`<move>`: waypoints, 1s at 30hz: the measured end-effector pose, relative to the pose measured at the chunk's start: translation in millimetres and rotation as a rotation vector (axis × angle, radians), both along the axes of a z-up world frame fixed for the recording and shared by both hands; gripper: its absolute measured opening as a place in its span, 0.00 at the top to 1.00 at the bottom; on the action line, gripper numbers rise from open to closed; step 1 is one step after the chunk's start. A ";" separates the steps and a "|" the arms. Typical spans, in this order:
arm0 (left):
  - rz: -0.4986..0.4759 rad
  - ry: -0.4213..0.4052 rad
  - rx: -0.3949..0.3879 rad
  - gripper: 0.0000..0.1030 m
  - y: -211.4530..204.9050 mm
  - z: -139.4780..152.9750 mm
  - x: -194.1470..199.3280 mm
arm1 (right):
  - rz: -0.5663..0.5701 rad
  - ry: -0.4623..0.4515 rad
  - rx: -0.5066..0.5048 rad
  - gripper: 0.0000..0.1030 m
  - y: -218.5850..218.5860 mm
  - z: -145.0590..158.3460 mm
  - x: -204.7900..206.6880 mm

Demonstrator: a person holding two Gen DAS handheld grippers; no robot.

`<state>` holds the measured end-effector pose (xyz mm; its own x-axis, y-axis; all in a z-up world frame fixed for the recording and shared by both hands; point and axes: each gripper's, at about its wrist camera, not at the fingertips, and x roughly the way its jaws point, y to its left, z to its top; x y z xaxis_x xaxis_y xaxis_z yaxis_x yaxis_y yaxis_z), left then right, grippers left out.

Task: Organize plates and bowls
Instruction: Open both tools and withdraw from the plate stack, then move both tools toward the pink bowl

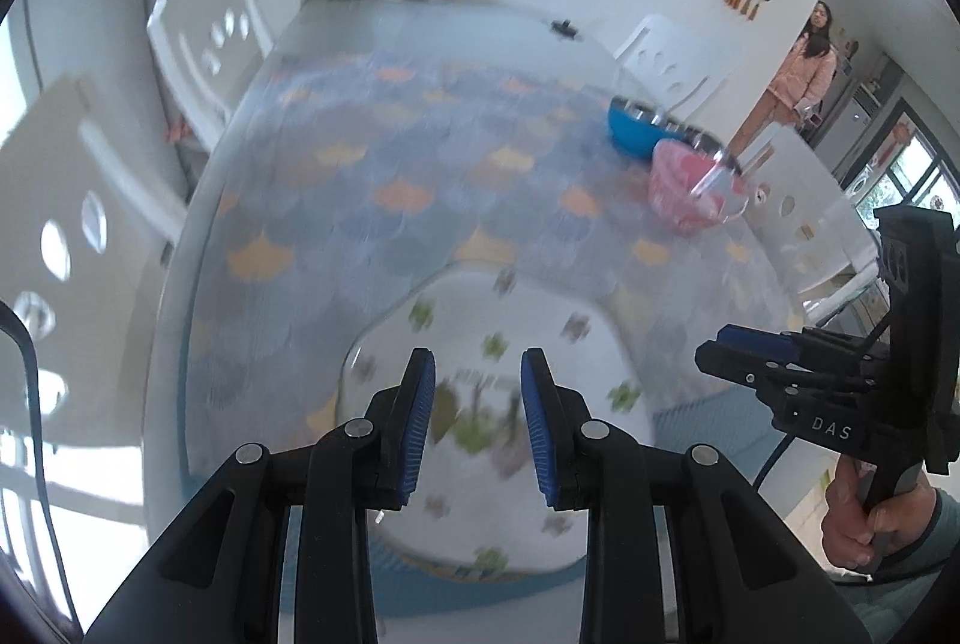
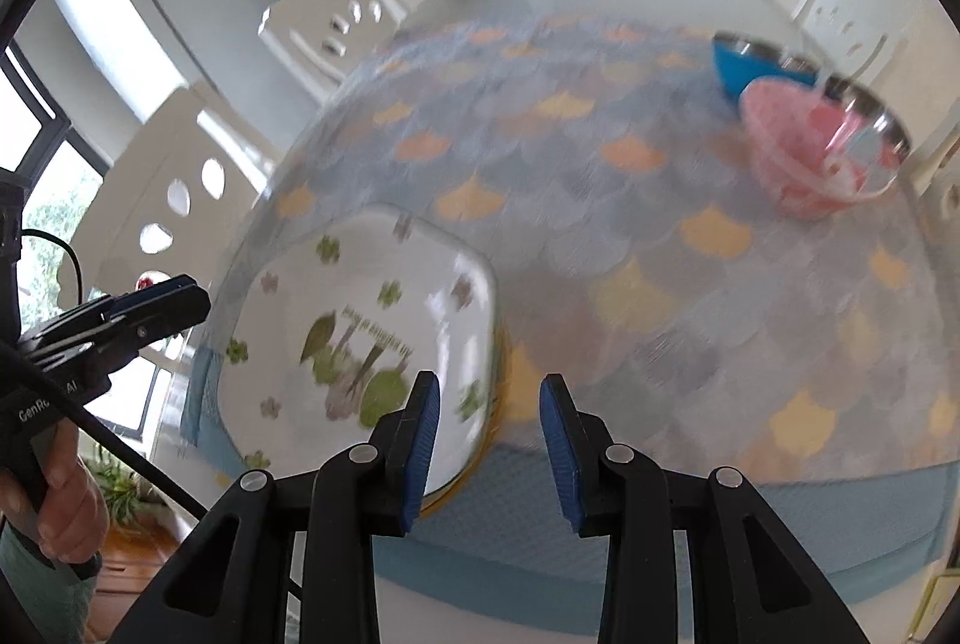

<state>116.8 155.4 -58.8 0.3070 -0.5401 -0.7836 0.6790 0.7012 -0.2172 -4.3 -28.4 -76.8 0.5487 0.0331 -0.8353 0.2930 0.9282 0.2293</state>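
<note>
Left tongs (image 1: 477, 425), gaping, hover over the white plate (image 1: 510, 338).

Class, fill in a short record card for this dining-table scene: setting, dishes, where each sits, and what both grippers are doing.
Setting: table with a scale-patterned cloth, white chairs around it
Near edge: white square plate with green clover print; something yellow-rimmed shows under it
Far right: pink bowl, with a blue bowl behind it and metal bowls alongside
Left gripper: open, empty, above the plate
Right gripper: open, empty, at the plate's right edge
Sharpness: both views motion-blurred
</note>
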 end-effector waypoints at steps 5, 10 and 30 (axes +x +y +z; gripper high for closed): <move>-0.032 -0.076 -0.026 0.73 -46.6 31.2 -9.7 | -0.067 -0.099 0.015 0.67 -46.6 30.7 -11.1; -0.046 -0.108 -0.032 0.73 -96.6 47.9 -27.1 | -0.083 -0.144 0.012 0.67 -98.8 54.8 -28.3; -0.061 -0.001 0.001 0.47 -279.7 26.3 -31.4 | -0.165 -0.143 0.137 0.48 -274.0 39.3 -61.2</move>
